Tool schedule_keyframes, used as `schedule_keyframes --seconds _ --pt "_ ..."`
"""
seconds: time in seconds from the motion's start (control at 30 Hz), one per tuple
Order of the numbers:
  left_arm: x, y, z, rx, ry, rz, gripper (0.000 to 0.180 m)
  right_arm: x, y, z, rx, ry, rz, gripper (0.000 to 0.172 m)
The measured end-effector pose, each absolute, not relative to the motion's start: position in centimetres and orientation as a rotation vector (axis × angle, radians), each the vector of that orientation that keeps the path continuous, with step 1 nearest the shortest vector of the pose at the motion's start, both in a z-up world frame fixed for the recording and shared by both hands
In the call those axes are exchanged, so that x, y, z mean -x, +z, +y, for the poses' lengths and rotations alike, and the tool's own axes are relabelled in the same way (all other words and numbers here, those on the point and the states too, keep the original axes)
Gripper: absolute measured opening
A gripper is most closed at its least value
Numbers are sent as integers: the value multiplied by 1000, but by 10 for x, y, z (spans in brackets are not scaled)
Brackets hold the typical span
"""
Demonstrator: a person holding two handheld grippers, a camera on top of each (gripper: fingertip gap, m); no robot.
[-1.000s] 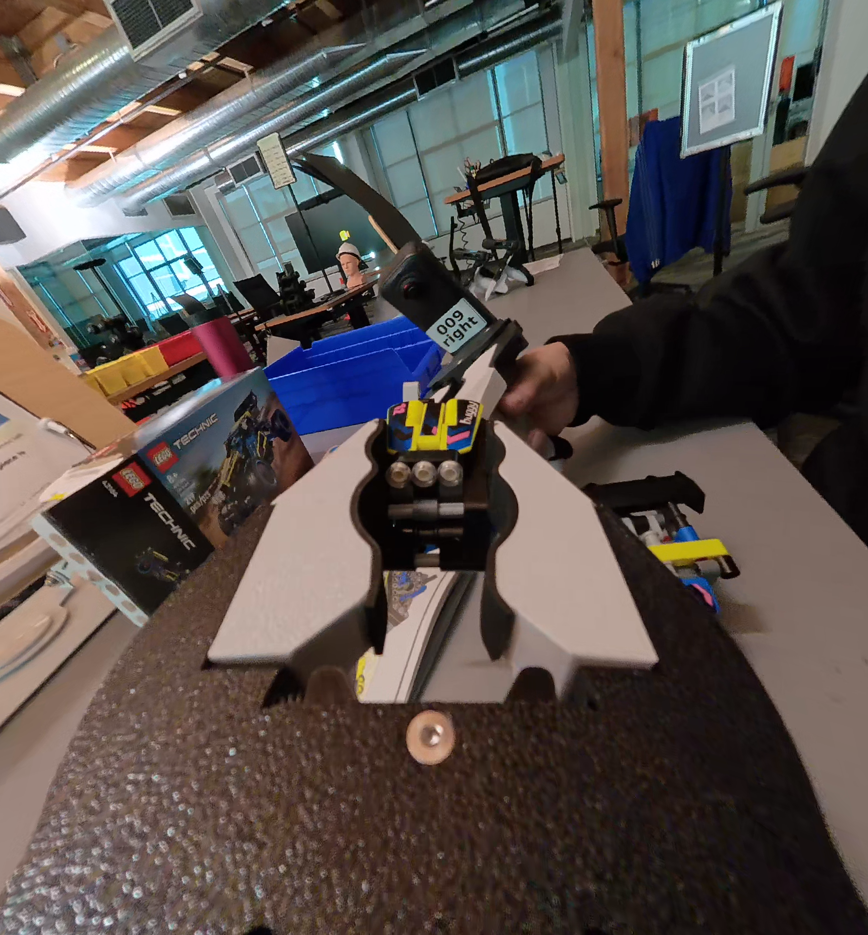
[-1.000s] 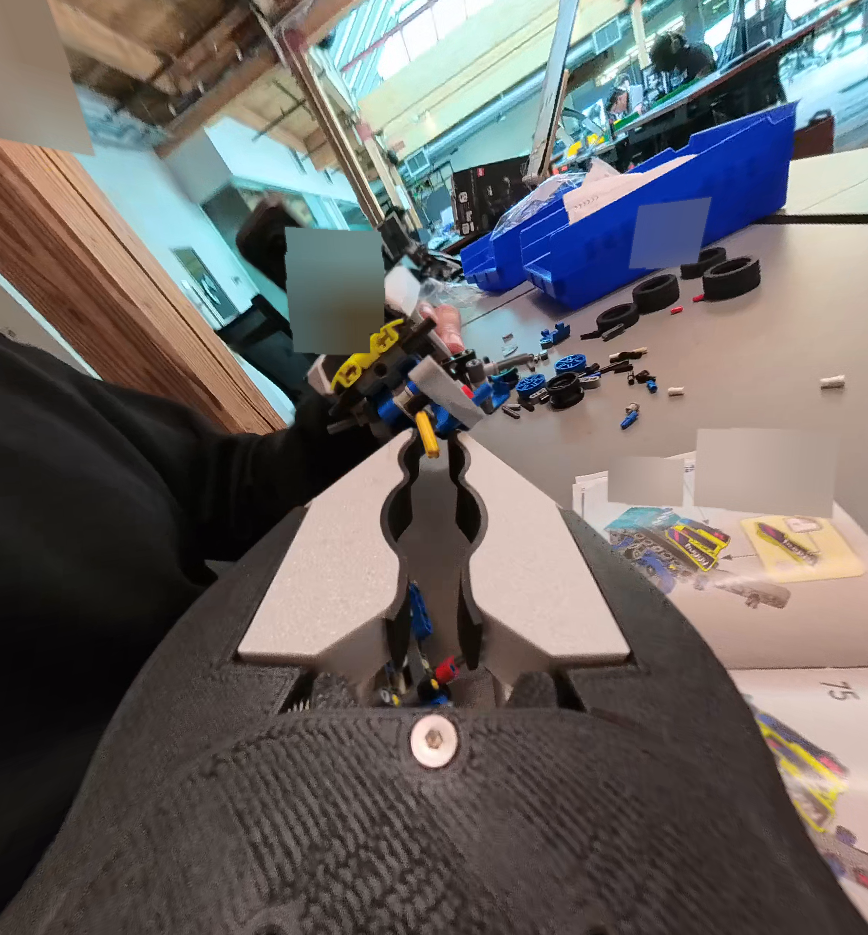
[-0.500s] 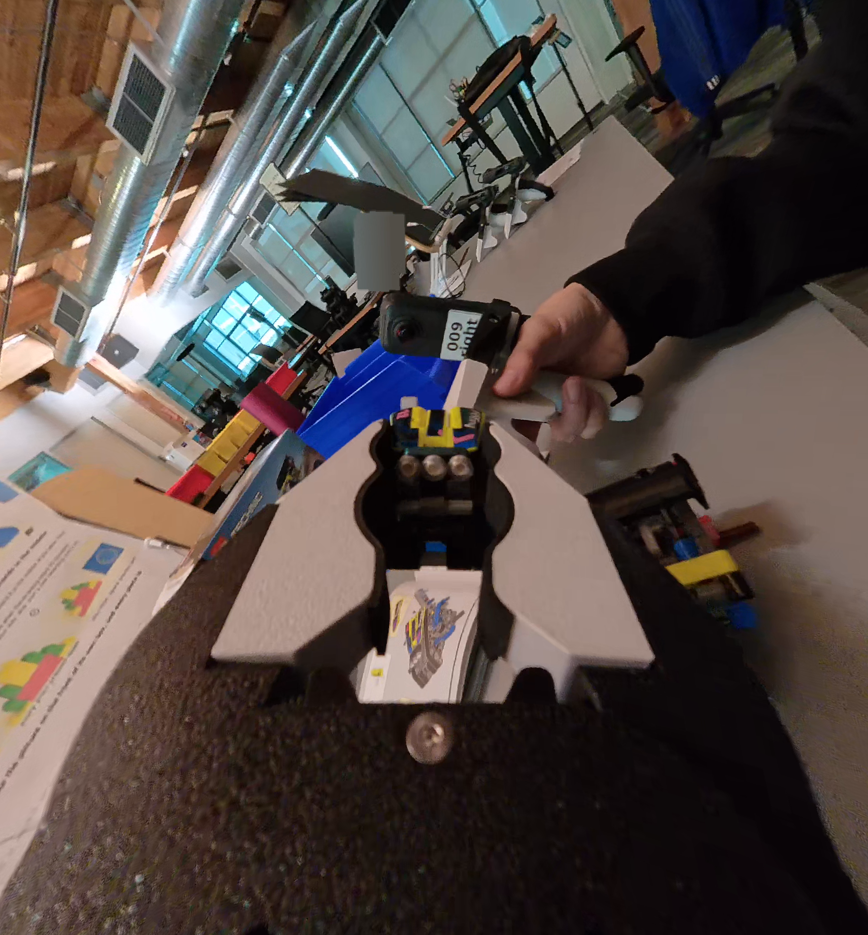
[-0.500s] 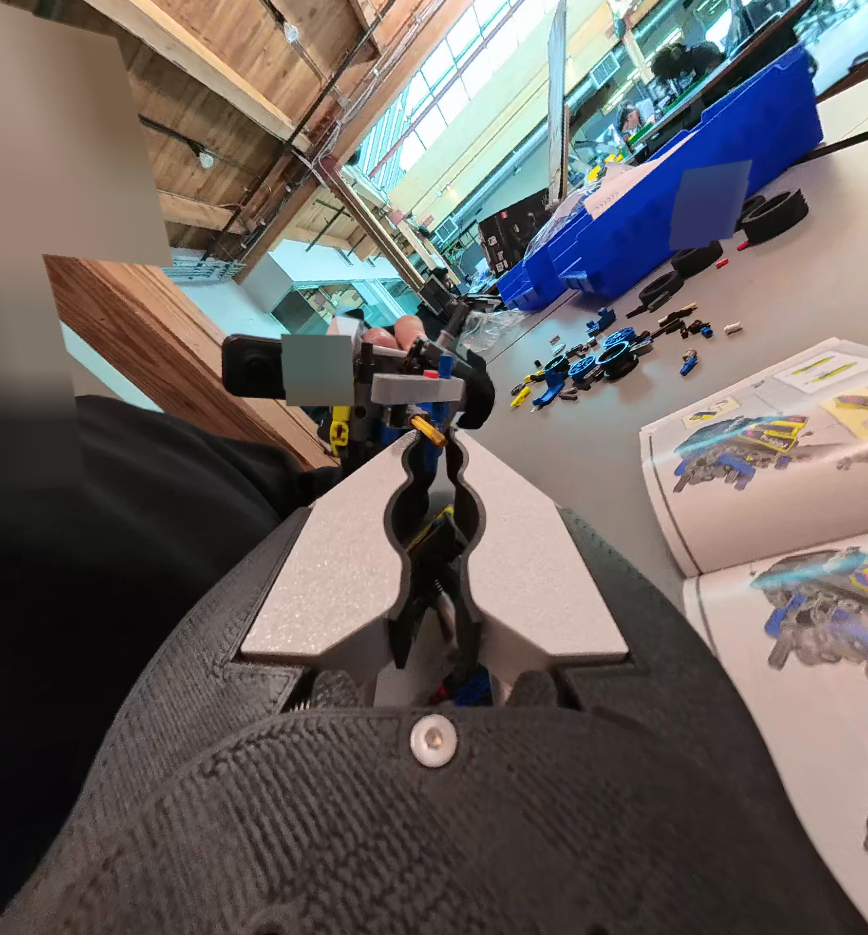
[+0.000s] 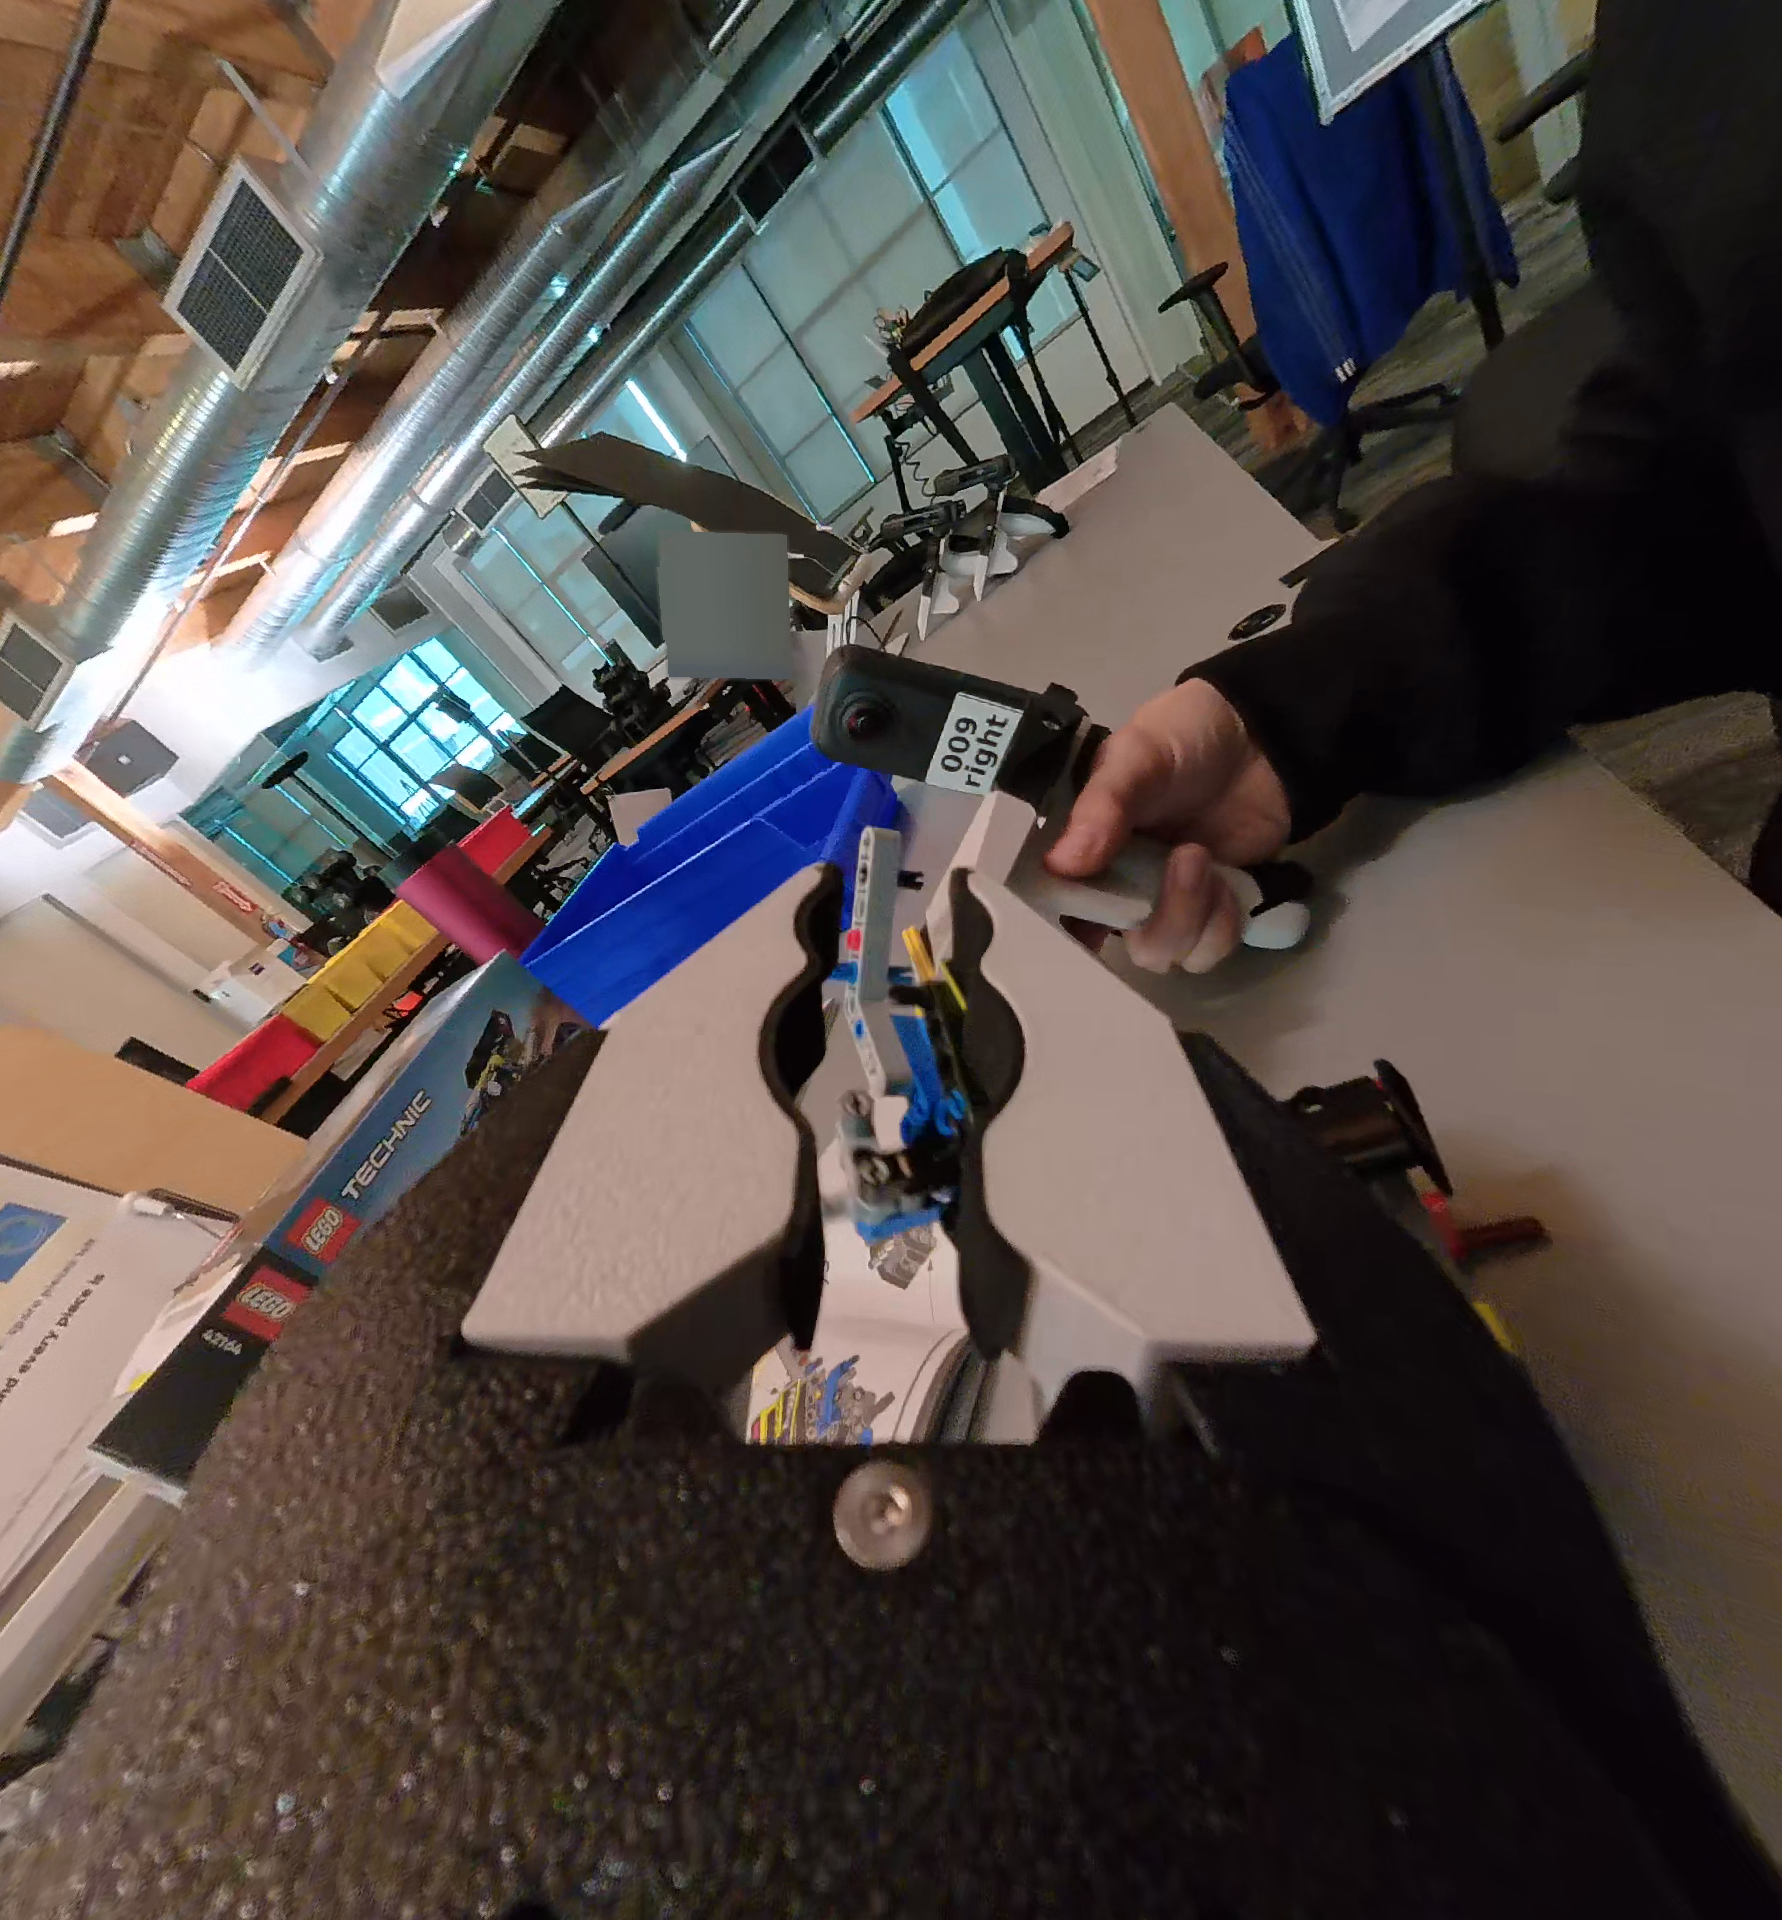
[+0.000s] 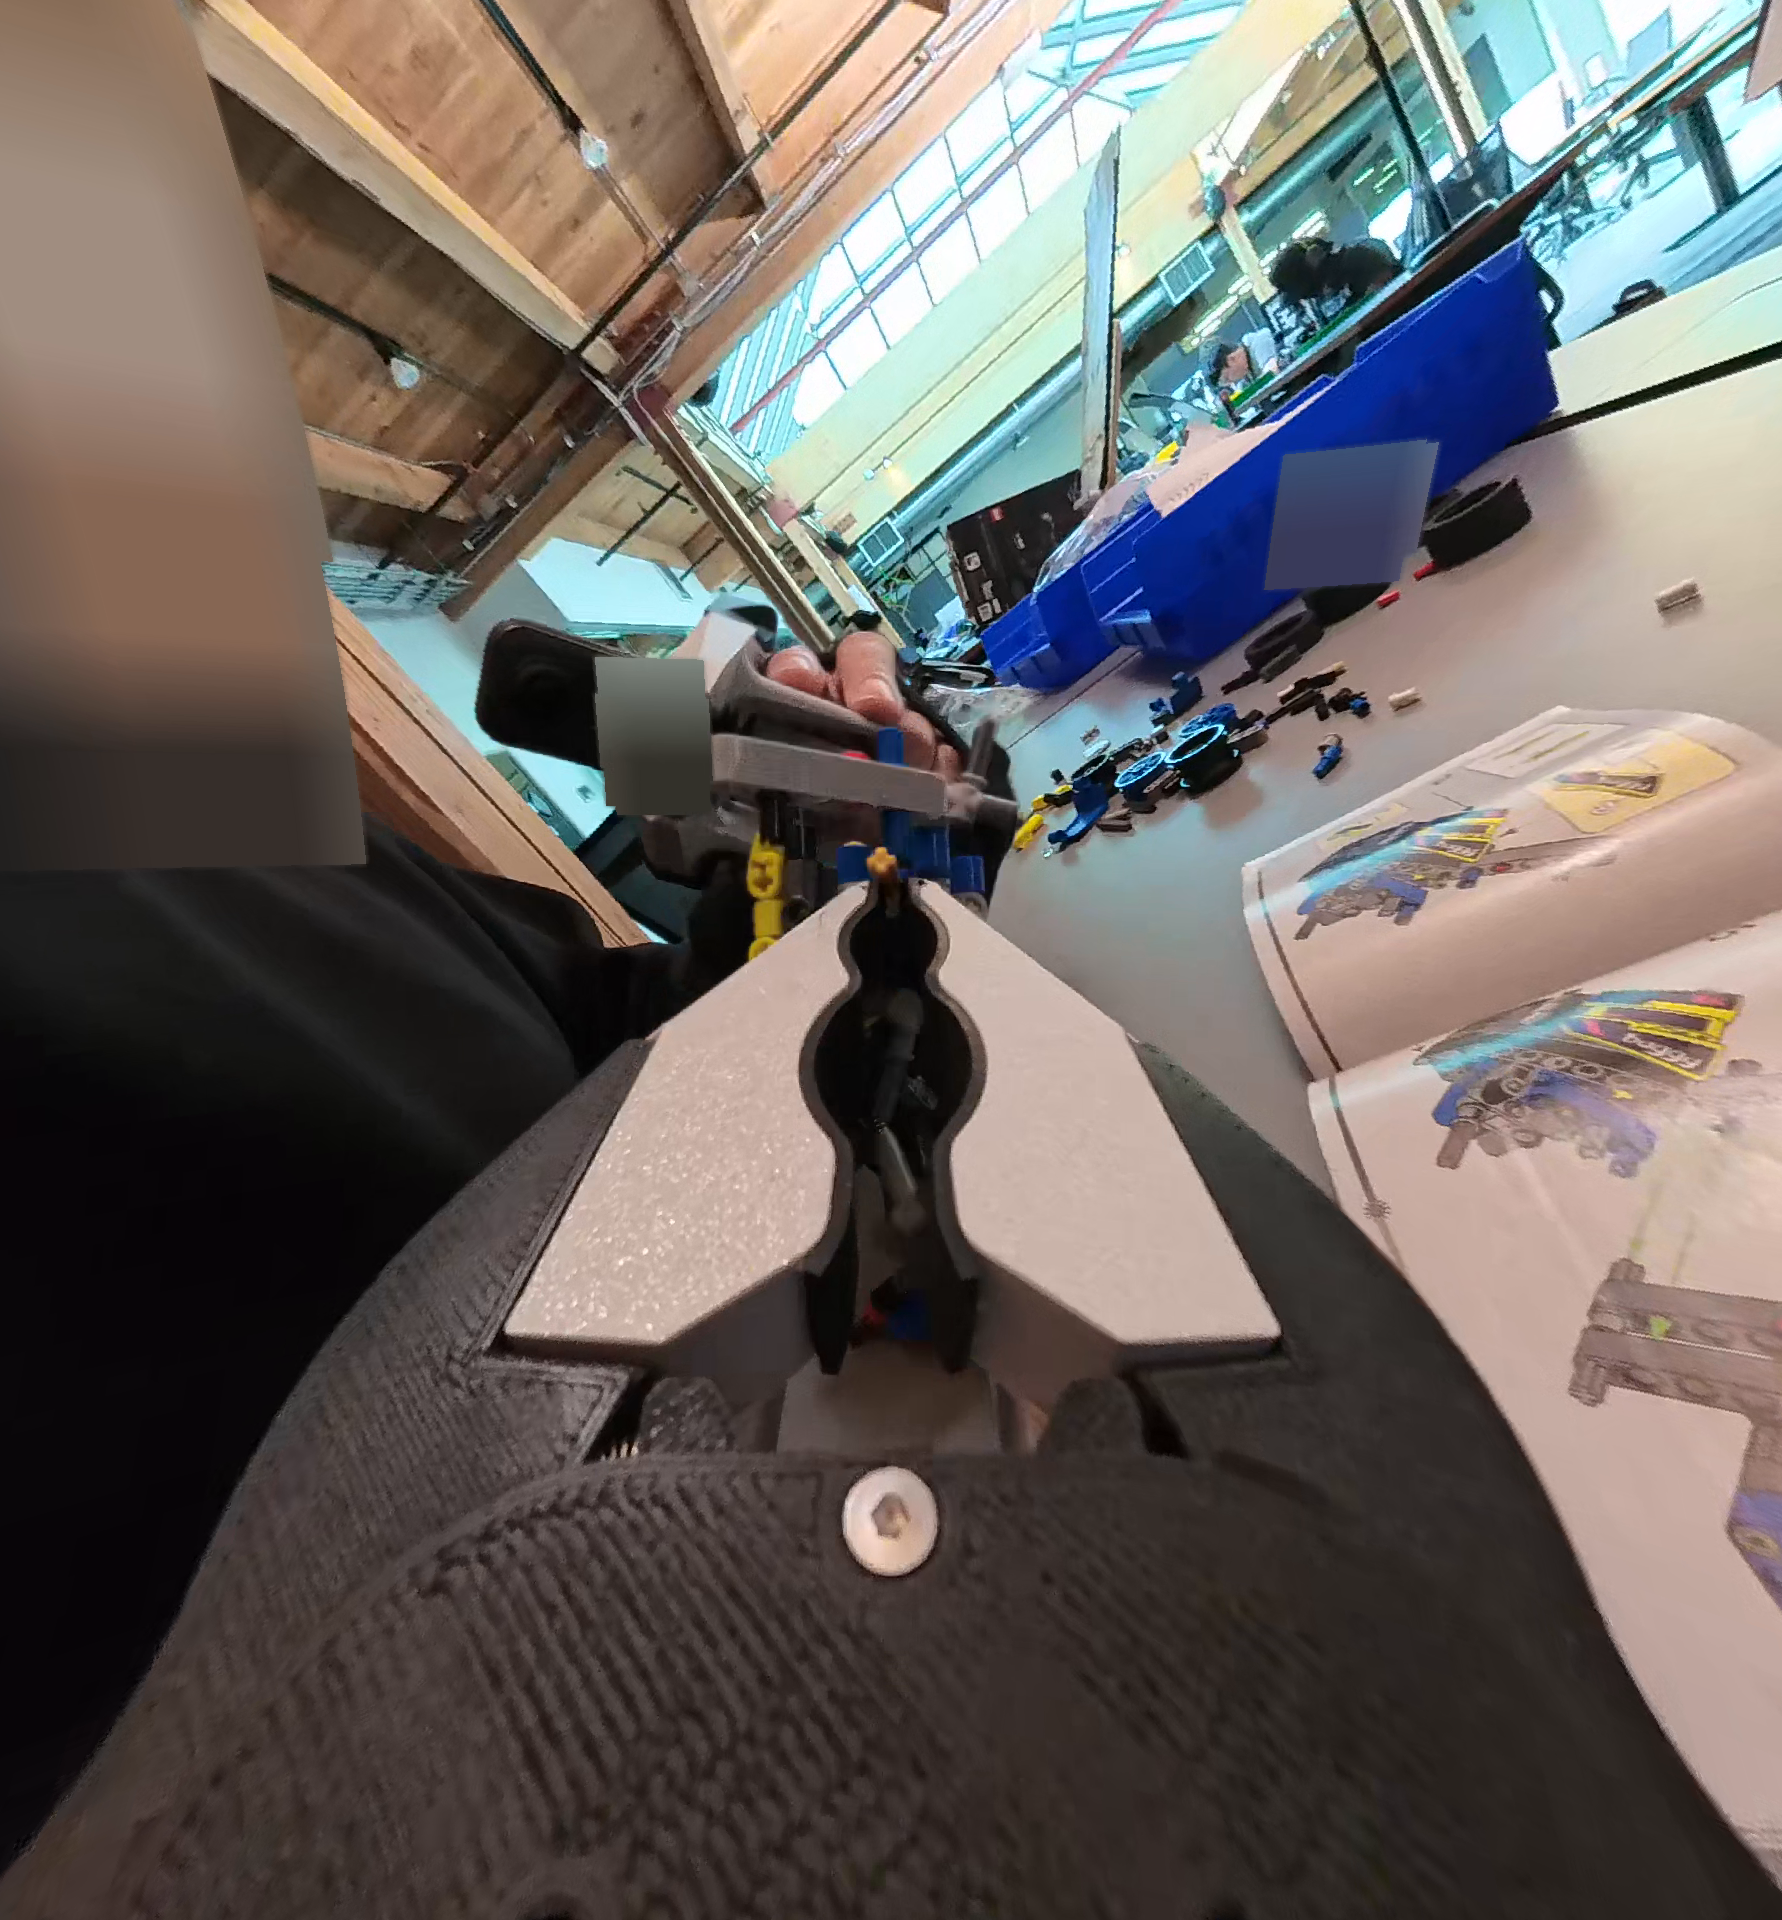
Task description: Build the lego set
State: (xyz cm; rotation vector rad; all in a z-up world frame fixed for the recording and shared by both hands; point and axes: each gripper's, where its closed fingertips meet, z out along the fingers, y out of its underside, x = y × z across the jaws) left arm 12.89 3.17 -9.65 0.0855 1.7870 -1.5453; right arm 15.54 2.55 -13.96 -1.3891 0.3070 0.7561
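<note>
**Inspector A:** We record the left claw [image 5: 889,894] clamped on a small brick assembly [image 5: 902,1049], which it holds up clear of the counter [image 6: 1126,935]. A moment ago the assembly faced us with its yellow-and-black end and three grey studs. Now it is turned side-on, and the fingers stand closer together around it.

**Inspector B:** Agreed. We also note the right claw [image 6: 887,899]. Its tips stood slightly apart a moment ago. Now they meet on a small orange pin [image 6: 881,862] that pokes out just past them.

**Inspector A:** How do the two stand relative to each other?

**Inspector B:** From the right wrist view, the pin's head sits just beside the blue part of the assembly. We cannot tell whether they touch. A hand [image 5: 1167,790] works the right claw's handle.

**Inspector A:** Condition of the assembly?

**Inspector B:** It has a long pale grey beam along one side, with blue blocks and pins behind it. A yellow-and-black strip lies against the right finger, and a grey joint hangs at the lower end. Nothing on it looks loose, though the frame is a little blurred.

**Inspector A:** Surroundings?

**Inspector B:** An open instruction booklet [image 6: 1552,883] lies along the counter's right side. Loose parts [image 6: 1178,764] are scattered toward the far edge, in front of the blue bins [image 6: 1282,582]. A second black sub-assembly [image 5: 1365,1117] rests on the counter, well apart from both claws. The printed set box [image 5: 367,1174] stands at the left edge.
</note>
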Motion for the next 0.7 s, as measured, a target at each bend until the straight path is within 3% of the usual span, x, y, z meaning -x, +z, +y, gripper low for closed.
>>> schedule_keyframes --seconds 0.33,0.7 --pt "-155 -85 66 156 -1660 1704 24 -188 -129 13 1217 747 440 0" --pt "-192 -164 90 552 -1586 2163 25 -210 -140 -7 1410 640 528 0"
